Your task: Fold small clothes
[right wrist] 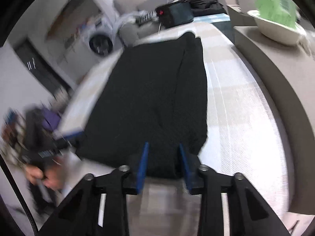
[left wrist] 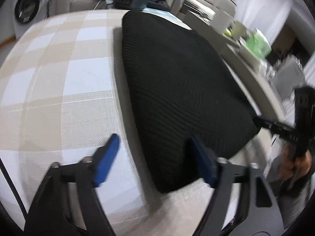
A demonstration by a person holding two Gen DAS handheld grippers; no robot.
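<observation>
The wide surface (left wrist: 59, 74), covered in a beige-and-white checked cloth, carries the task's thing: a black ribbed knit garment (left wrist: 173, 90) lying flat along it, already narrowed into a long rectangle that runs away from both cameras. It lies toward the surface's right side in the left wrist view, with a grey curved ledge (right wrist: 275, 82) just beyond.

The left claw (left wrist: 155, 159) hovers over the garment's near corner with its blue pads spread wide, holding nothing; one pad sits over bare cloth, the other over the knit. The right claw (right wrist: 162, 163) straddles the garment's near end, its pads partly apart with black fabric between them, not visibly pinched.

Both views are blurred, which suggests quick motion. The likely next step is lifting the near end to fold it over. The risk, as I judge it, is a shallow or single-layer pinch: the knit looks soft and doubled, so the top layer alone could lift and the earlier fold slide open or skew.
</observation>
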